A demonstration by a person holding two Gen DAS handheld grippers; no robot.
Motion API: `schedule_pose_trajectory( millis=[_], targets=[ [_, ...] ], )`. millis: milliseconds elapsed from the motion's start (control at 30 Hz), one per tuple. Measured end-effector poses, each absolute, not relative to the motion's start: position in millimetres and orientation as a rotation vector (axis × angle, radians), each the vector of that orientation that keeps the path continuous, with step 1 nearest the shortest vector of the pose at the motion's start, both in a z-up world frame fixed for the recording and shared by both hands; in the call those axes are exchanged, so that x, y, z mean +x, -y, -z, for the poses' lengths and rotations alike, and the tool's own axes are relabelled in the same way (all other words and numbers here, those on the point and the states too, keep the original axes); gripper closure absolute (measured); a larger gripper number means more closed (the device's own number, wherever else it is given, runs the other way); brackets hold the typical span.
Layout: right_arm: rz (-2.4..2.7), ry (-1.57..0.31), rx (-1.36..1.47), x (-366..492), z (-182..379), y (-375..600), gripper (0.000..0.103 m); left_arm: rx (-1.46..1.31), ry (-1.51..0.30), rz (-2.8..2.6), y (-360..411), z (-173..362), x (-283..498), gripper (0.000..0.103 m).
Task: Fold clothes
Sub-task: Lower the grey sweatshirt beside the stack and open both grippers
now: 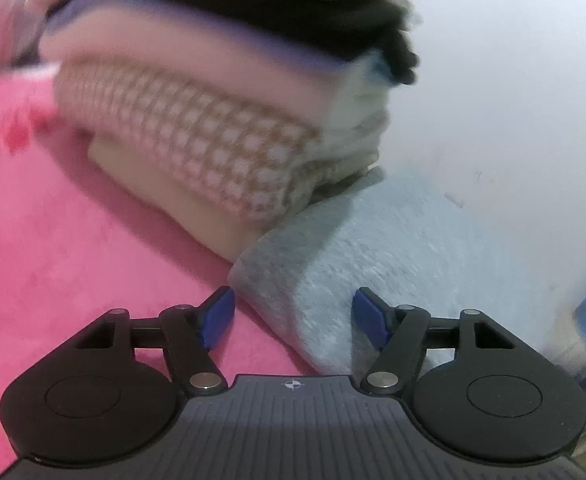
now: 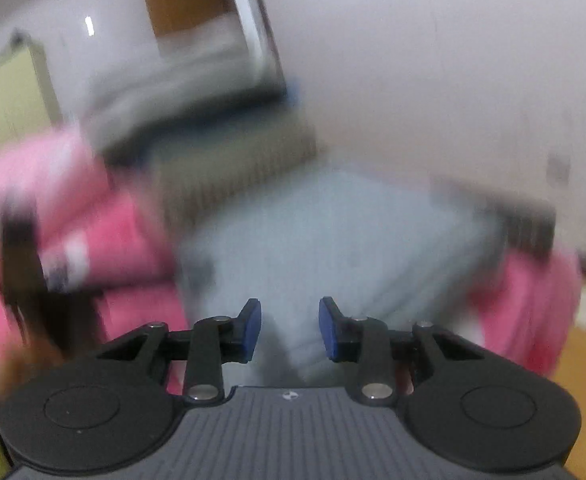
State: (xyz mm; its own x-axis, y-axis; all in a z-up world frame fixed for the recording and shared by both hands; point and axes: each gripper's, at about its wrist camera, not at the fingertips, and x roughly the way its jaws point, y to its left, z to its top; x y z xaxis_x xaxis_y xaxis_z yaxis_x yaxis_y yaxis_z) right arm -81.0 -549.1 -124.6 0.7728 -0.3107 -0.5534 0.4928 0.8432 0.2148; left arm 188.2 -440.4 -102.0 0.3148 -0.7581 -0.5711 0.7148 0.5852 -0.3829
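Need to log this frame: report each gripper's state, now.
Left gripper: open, light blue fuzzy cloth between the jaws, not pinched.
Right gripper: open, holding nothing.

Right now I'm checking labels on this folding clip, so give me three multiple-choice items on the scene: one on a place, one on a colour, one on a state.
1. Where does the light blue fluffy cloth lie relative to the folded stack?
A. on top of it
B. in front of it, nearer the left gripper
C. under the whole stack

2. What colour is the blanket under the clothes?
A. pink
B. green
C. black

3. How do the left gripper's jaws stand?
A. clamped on the checked garment
B. open, pressing on nothing
C. shut on the blanket

Key: 1 B, the cloth lies between camera and stack; 2 A, pink fills the left; 3 B, both pads stand apart.
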Motion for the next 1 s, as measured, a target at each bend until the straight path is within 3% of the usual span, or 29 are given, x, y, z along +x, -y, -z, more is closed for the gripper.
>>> schedule_pose_trajectory(
  millis=[100, 233, 433, 567, 767, 933, 1000],
  targets=[
    [0.471, -0.464, 0.37, -104, 106, 535, 0.068, -0.051, -0.743, 0.945, 428, 90, 183, 0.042],
    [0.438, -0.396, 0.304, -119, 79, 506, 0.068, -0.015, -0.62, 0.942, 410, 69, 169, 0.042],
    [0.361, -0.476, 0.05, -69, 105, 468, 0.071, 0.175, -0.604, 0.941, 440, 77, 161, 0.043],
    [0.409, -0.639, -0.344, -43, 153, 462, 0.074, 0.211, -0.635, 0.929, 452, 88, 170, 0.043],
    [0.369, -0.688, -0.556, -48, 150, 447, 0.074, 0.274, -0.571, 0.958, 450, 88, 165, 0.043],
    [0.357, -0.6, -0.358, -49, 122, 444, 0.074, 0.21, -0.529, 0.959, 430, 71, 160, 0.044],
    [0.404, -0.604, -0.156, -53, 121, 457, 0.073, 0.174, -0.528, 0.956, 416, 61, 155, 0.042]
  ],
)
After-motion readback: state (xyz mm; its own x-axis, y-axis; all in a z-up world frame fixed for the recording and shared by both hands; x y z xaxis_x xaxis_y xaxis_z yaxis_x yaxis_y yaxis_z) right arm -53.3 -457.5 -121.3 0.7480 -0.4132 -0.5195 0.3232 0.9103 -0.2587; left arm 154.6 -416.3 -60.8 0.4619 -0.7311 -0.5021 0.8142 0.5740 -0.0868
